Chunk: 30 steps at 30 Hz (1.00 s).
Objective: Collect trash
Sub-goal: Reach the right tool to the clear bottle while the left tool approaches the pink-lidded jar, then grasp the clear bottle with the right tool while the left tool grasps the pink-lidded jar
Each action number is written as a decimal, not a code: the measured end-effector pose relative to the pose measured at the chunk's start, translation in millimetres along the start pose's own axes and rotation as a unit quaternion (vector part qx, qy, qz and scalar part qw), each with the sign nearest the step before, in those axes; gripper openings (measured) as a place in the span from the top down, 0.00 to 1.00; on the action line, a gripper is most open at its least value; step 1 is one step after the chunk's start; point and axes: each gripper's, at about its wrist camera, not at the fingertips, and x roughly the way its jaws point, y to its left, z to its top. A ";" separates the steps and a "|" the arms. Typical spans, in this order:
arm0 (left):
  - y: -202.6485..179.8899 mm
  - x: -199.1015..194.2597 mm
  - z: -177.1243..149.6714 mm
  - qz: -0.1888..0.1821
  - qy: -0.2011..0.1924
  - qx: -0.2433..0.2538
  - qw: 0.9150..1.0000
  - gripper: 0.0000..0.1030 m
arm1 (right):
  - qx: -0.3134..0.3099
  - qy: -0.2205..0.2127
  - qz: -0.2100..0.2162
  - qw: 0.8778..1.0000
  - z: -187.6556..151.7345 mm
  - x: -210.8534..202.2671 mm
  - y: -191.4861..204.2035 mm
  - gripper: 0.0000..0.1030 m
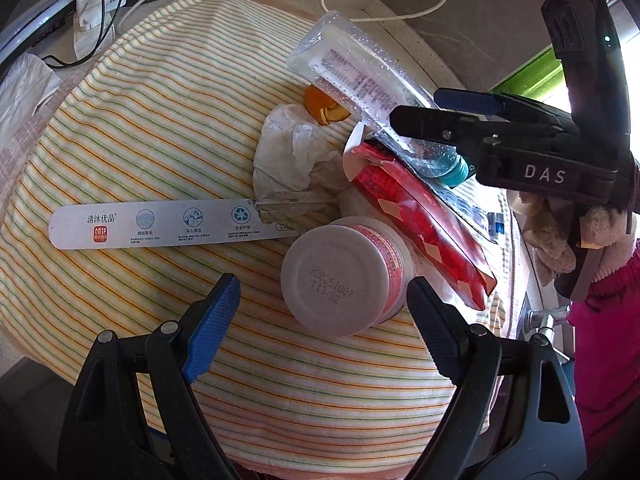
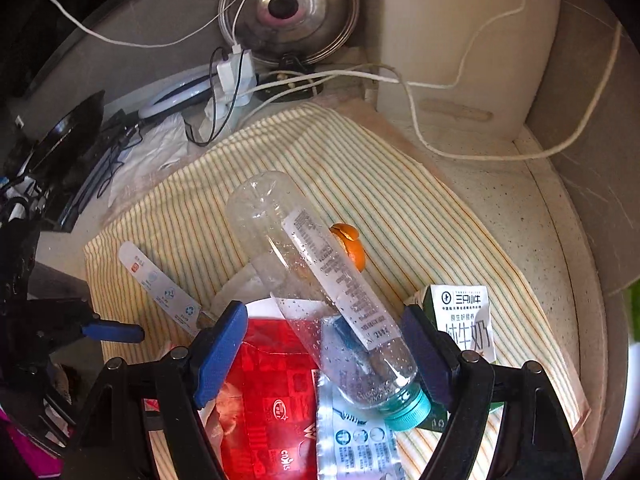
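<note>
trash lies in a loose heap on the striped cloth: an empty clear bottle with a teal cap rests slanted across a red packet and a pale printed sachet, with crumpled tissue, an orange peel and a long printed strip close by. the right gripper has its jaws spread wide on either side of the bottle's neck end, not yet touching it. closing just above the cap, where the plastic looks stiffer, should give a firmer hold than the thin body, which would likely dent and slip; wet droplets inside hint at a slick surface.

the left gripper also stands open, its fingers flanking a small white pot lying on its side with its stamped base toward the camera. round and on its side, it could roll away if pinched off-centre.

a milk carton sits just beside the right finger and may get nudged. the packet under the bottle could drag along on lifting. white cables trail behind the cloth, well apart from the heap.
</note>
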 end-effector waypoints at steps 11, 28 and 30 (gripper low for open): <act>2.1 9.4 6.8 -0.012 0.002 -0.016 1.000 0.27 | -0.030 0.026 -0.005 0.999 -0.2 25.4 1.0 0.23; -7.3 -6.8 3.3 -0.003 -0.018 -0.006 1.000 0.38 | 0.004 0.014 0.000 1.000 -1.6 22.7 -8.4 0.38; -4.2 -14.4 1.7 -0.001 -0.025 -0.005 1.000 0.38 | 0.022 0.007 0.004 1.000 -0.9 19.5 -12.3 0.40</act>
